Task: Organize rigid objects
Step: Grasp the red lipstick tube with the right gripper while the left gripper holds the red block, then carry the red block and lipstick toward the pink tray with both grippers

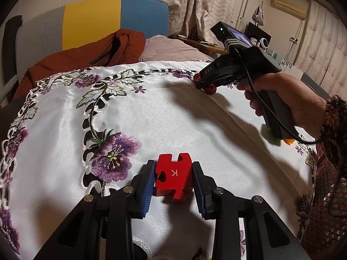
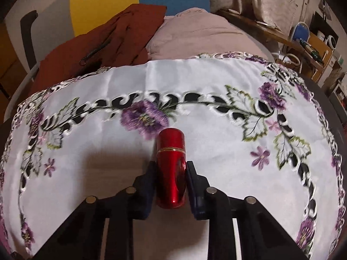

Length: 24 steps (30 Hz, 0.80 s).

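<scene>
My left gripper (image 1: pixel 173 173) is shut on a red jigsaw-shaped block (image 1: pixel 173 176) marked with a white K, its blue pads pressed to both sides just above the white embroidered cloth (image 1: pixel 177 112). In the right wrist view my right gripper (image 2: pixel 171 169) is shut on a shiny red cylinder (image 2: pixel 171 169) with a gold band, lying lengthwise between the pads and pointing away. From the left wrist view the right gripper (image 1: pixel 205 85) sits at the cloth's far right with the red cylinder (image 1: pixel 211 89) in its tips, a hand on its handle.
A rust-coloured jacket (image 1: pixel 86 65) and a pink pillow (image 1: pixel 169 49) lie beyond the cloth's far edge, before a grey, yellow and blue headboard (image 1: pixel 91 21). Small green and orange things (image 1: pixel 277 139) show under the right hand. Shelves with clutter (image 2: pixel 314 47) stand at the right.
</scene>
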Each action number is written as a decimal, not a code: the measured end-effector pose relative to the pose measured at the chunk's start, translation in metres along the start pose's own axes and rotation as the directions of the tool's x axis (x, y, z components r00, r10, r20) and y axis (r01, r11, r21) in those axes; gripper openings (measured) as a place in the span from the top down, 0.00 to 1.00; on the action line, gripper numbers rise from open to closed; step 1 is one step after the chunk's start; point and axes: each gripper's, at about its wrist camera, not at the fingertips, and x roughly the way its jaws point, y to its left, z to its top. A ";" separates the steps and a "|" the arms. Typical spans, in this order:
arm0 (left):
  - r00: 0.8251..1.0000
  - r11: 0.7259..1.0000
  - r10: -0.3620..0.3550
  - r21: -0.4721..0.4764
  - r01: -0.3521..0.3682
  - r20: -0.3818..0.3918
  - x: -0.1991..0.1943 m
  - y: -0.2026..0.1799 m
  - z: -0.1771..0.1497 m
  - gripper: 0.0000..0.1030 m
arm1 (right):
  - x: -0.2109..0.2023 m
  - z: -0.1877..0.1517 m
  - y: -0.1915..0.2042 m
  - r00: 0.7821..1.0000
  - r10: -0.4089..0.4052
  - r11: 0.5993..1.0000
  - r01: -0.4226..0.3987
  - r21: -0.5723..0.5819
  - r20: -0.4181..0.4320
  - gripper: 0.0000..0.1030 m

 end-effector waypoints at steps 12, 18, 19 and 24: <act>1.000 1.000 -0.017 -0.020 0.018 0.006 -0.001 0.004 0.000 0.67 | -0.047 -0.045 0.062 0.964 0.262 0.964 -0.261 0.050 -0.036 0.75; 1.000 0.993 0.001 -0.114 0.001 0.021 -0.015 0.021 0.003 0.68 | -0.059 -0.067 0.098 0.931 0.360 0.933 -0.359 0.034 -0.056 0.75; 1.000 0.992 0.007 -0.124 -0.004 0.024 -0.019 0.023 0.002 0.68 | -0.058 -0.068 0.103 0.932 0.359 0.933 -0.358 0.022 -0.061 0.75; 0.998 0.988 0.027 -0.155 -0.018 0.056 -0.048 0.030 -0.005 0.68 | -0.055 -0.071 0.114 0.932 0.356 0.933 -0.359 -0.035 -0.067 0.75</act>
